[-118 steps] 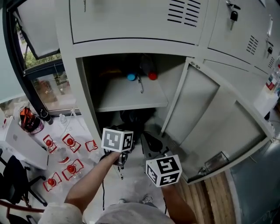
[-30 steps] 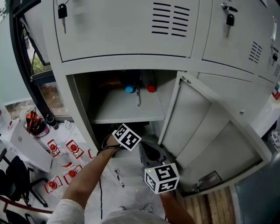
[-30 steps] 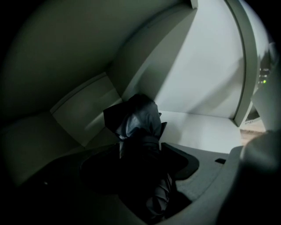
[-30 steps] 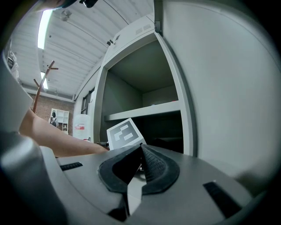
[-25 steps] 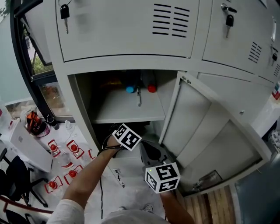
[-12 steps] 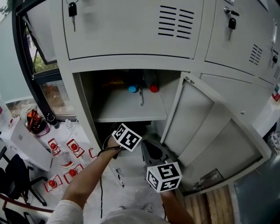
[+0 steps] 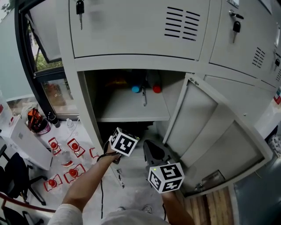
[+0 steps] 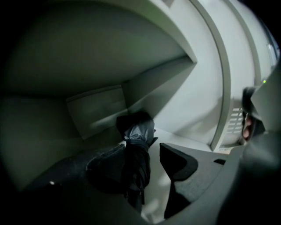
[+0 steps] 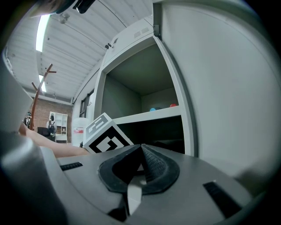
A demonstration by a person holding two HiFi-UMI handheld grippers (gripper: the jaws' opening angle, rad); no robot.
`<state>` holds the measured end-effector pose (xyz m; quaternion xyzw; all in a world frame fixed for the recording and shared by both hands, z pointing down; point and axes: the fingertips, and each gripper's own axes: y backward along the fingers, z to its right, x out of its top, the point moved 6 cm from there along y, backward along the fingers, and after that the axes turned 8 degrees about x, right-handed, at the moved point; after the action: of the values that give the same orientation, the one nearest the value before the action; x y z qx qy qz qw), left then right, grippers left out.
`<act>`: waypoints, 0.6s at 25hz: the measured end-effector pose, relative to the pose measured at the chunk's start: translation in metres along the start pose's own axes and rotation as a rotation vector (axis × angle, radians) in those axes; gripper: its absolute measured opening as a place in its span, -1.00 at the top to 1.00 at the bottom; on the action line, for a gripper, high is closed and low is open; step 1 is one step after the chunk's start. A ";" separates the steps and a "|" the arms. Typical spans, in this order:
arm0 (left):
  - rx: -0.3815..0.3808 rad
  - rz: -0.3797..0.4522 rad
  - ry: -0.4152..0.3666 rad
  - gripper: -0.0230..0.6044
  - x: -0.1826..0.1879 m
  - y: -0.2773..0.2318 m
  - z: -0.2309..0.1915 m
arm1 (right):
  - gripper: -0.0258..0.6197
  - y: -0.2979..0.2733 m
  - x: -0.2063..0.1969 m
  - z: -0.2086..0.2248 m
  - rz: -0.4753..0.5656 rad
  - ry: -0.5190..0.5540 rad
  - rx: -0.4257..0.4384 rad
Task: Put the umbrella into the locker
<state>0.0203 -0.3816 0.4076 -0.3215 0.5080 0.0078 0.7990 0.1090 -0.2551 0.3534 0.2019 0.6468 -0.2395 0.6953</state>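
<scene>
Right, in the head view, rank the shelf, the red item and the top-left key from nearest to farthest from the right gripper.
1. Shelf: just above the right gripper, inside the locker.
2. Red item: at the shelf's back, right of a blue one.
3. Key: hanging in the upper door, top left.

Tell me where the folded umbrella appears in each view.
Head view: not discernible; the lower compartment under the shelf is too dark.
Left gripper view: umbrella at lower centre, standing inside that compartment.
Right gripper view: not discernible; compartment dark.
Shared landmark: that lower compartment.
</scene>
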 end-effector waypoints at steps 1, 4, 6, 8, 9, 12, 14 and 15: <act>-0.006 0.015 0.025 0.11 0.000 0.003 0.000 | 0.91 0.000 0.000 0.000 0.000 0.000 0.000; -0.022 0.033 0.115 0.11 -0.002 0.016 0.000 | 0.91 0.001 0.000 0.000 0.000 0.001 0.001; -0.036 0.046 0.142 0.16 -0.002 0.024 0.003 | 0.91 0.000 0.000 0.000 0.000 0.001 0.001; -0.040 0.071 0.144 0.21 -0.001 0.029 0.007 | 0.91 -0.001 0.001 -0.001 0.000 0.001 0.002; -0.041 0.083 0.148 0.23 -0.001 0.031 0.008 | 0.91 -0.001 0.001 -0.001 0.000 0.002 0.003; -0.046 0.120 0.172 0.29 0.000 0.040 0.011 | 0.91 -0.001 0.001 -0.001 0.000 0.004 0.004; -0.052 0.151 0.188 0.32 0.002 0.048 0.011 | 0.91 0.000 0.001 0.000 0.000 0.004 0.003; -0.050 0.169 0.202 0.36 0.003 0.052 0.010 | 0.91 0.000 0.001 0.000 -0.001 0.004 0.003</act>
<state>0.0123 -0.3358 0.3819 -0.2966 0.6107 0.0551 0.7321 0.1086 -0.2550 0.3529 0.2033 0.6479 -0.2403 0.6936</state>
